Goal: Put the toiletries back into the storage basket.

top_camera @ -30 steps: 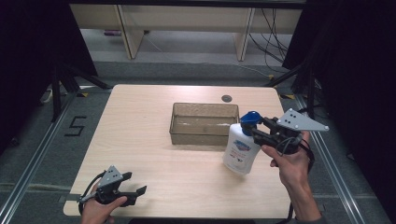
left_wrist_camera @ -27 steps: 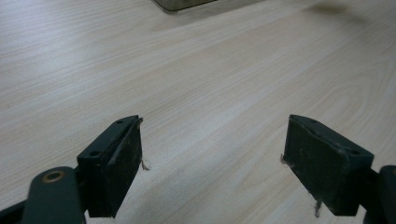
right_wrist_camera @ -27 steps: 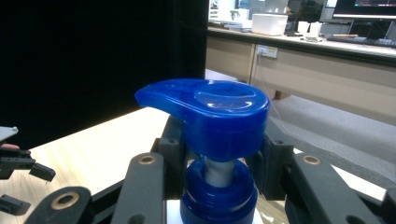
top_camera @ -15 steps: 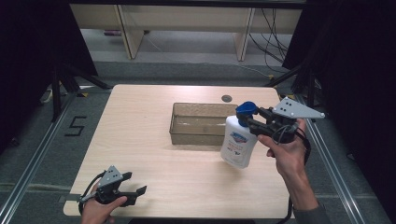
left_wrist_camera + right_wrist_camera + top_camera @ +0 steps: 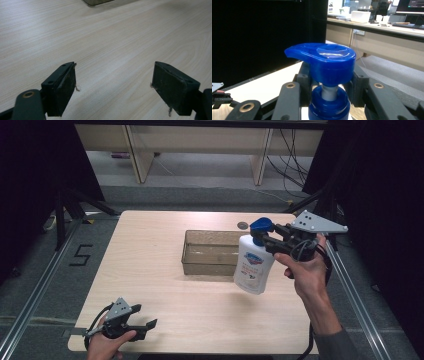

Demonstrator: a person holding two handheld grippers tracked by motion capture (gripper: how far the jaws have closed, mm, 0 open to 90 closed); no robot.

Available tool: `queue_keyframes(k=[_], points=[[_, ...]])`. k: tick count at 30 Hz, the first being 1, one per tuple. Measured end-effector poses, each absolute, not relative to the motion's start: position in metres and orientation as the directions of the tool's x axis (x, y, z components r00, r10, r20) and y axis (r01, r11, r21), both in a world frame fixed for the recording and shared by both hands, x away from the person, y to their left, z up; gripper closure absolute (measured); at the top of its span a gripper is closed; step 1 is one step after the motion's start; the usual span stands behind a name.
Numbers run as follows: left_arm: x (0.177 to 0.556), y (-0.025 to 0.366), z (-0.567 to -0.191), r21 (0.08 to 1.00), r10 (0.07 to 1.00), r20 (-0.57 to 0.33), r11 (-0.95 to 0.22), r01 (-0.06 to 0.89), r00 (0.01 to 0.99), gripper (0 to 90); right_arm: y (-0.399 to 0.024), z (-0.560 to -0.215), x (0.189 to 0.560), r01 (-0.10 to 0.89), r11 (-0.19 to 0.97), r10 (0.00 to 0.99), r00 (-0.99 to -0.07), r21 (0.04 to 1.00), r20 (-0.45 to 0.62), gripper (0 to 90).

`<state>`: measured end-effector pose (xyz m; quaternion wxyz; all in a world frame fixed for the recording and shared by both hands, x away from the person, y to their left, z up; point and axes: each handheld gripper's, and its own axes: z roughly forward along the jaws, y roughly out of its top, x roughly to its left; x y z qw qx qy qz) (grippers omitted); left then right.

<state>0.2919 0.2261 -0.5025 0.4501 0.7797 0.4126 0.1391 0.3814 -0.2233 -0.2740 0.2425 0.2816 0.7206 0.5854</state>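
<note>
Bottle (image 5: 254,264) picked up, pinched at its pump neck by right tool (image 5: 272,242), tilted off the worktop (image 5: 150,250) at 3 o'clock of the tray (image 5: 210,252). Placing it in the tray probably remains. Left tool (image 5: 131,326) spread, idle at 7 o'clock.

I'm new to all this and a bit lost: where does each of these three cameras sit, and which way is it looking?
High view: above the person's side, facing forward and down on the table; forearms, both hands show.
Left gripper view: on the left gripper, facing bare tabletop between open jaws.
Right gripper view: on the right gripper, facing the pump bottle it clamps.
Shared: high and right views show that bottle.
</note>
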Motion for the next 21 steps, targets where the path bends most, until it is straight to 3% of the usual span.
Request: queue_keyframes(k=[21], points=[[0.292,0.226,-0.502,0.811,0.772,-0.139,-0.271,0.518,0.620,18.3,-0.210,-0.250,0.402,0.115,0.155,0.688,-0.725,0.981,-0.024,61.8]])
